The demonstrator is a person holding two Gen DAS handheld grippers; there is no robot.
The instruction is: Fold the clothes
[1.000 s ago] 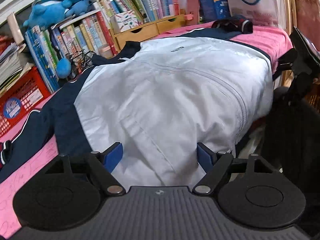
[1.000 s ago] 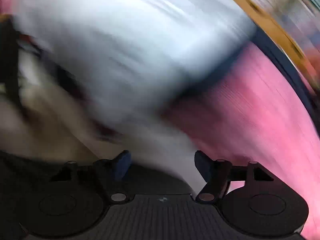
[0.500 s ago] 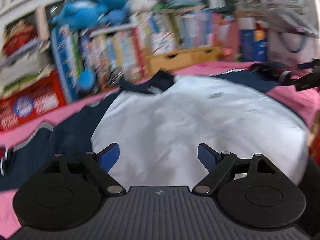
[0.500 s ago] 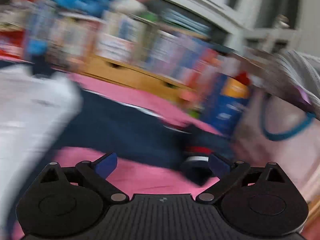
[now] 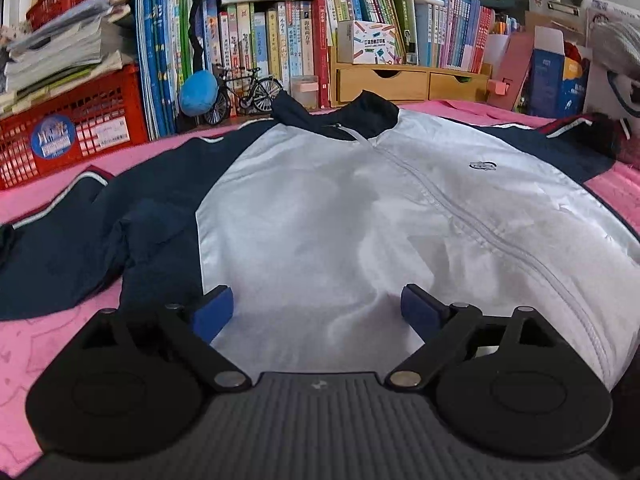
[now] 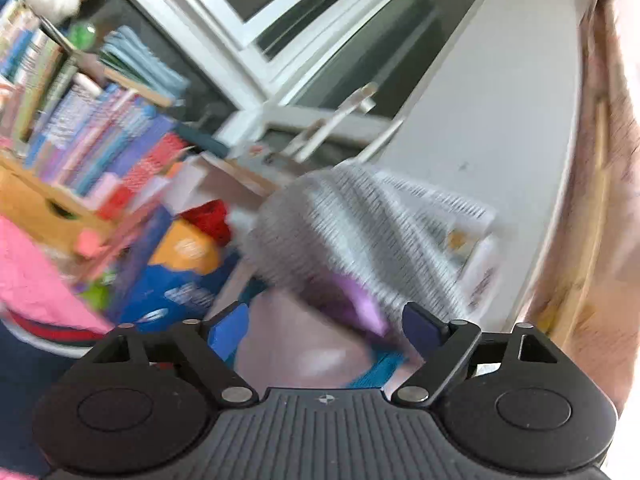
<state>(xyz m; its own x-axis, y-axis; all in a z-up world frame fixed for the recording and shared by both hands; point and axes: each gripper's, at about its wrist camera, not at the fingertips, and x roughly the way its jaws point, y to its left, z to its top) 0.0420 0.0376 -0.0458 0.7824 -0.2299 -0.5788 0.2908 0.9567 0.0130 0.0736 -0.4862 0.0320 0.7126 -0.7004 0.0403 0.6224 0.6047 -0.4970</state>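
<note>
Red crate [image 5: 68, 128]: far left at the back of the surface, with a round blue sticker and a white label; the writing is too small to read.
Books [image 5: 256, 44]: upright in a row behind the jacket; spines carry print that I cannot read.
Toy bicycle [image 5: 244, 94]: in front of the books, near the jacket collar.
Jacket [image 5: 360, 216]: lies flat, front up and zipped, on the pink surface [image 5: 36, 344]; white body, dark blue sleeves spread to both sides, small dark logo on the chest, not readable.
Edges: the left sleeve ends near the left border; the bottom hem reaches the near edge at the right.
Open room: bare pink cover at the near left.
Left hand-held gripper [image 5: 316, 308]: jaws wide apart and have just been opening, above the lower white part, nothing clamped.
Right hand-held gripper [image 6: 326, 326]: jaws apart, just been closing, nothing between them; it faces a blurred grey striped cloth [image 6: 360, 232] and a window [image 6: 304, 20].
</note>
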